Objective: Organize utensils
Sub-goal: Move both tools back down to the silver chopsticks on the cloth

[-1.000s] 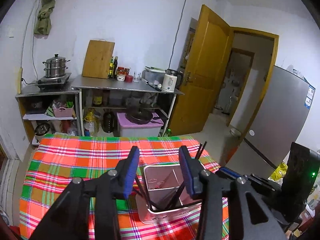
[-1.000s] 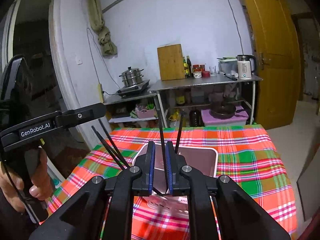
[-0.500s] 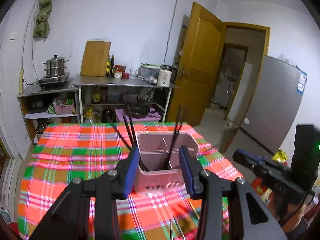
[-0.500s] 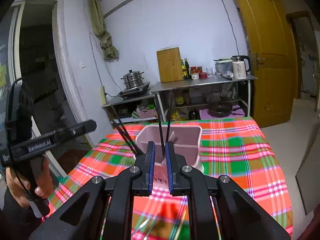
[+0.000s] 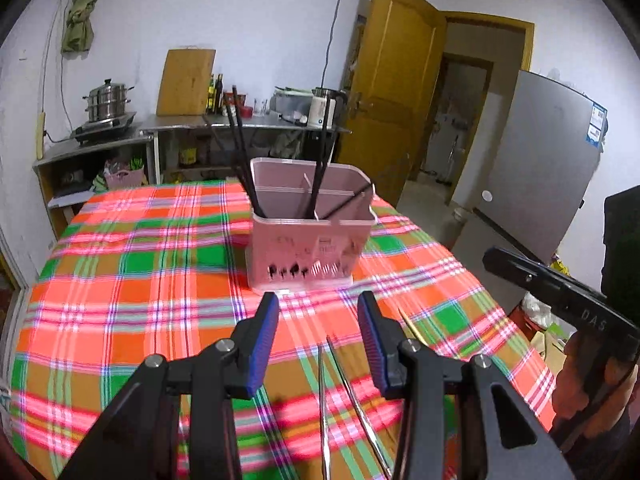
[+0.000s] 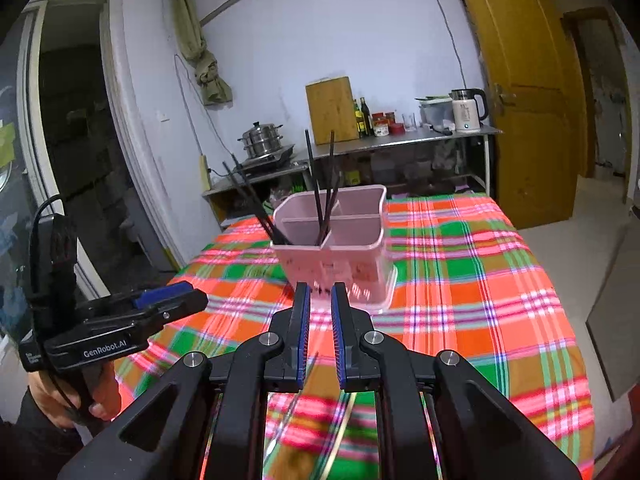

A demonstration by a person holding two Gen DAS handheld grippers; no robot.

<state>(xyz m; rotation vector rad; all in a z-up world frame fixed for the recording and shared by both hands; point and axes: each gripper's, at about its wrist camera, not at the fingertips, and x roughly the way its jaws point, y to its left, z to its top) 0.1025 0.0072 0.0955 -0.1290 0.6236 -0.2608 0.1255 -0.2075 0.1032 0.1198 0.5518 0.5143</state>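
The blue-padded fingers (image 5: 262, 344) of the left gripper (image 5: 318, 322) are spread apart with nothing held between them, and only the checked tablecloth (image 5: 132, 280) is seen through the gap. The fingers (image 6: 301, 336) of the right gripper (image 6: 319, 308) are set close together with a narrow slit left between the pads, and nothing is pinched in it. Just below and behind the left fingers, two thin metal utensils (image 5: 348, 384) are laid on the cloth, pointing away from the camera, and a pale chopstick (image 5: 410, 326) is seen beside the right-hand pad. Under the right gripper, blurred slender utensils (image 6: 296, 396) are also lying on the cloth; their kind cannot be told. Further out, near the middle of the table, a pink utensil holder (image 5: 310, 252) is stood upright on a small tray, divided inside into compartments. Several black chopsticks (image 5: 240, 160) are stood in it, some leaning to the left corner, others in the middle, and one is tilted low toward the right rim. In the right wrist view the same holder (image 6: 340, 256) is seen straight ahead of the fingers, well apart from them. At the edges of each view the other gripper is held in a person's hand (image 6: 64, 404). Beyond the table, a steel shelf (image 5: 224, 124) against the white wall is loaded with a cutting board (image 5: 185, 82), bottles, a kettle (image 6: 466, 110) and a steamer pot (image 5: 107, 100). A yellow wooden door (image 5: 394, 92) is stood open to the right.
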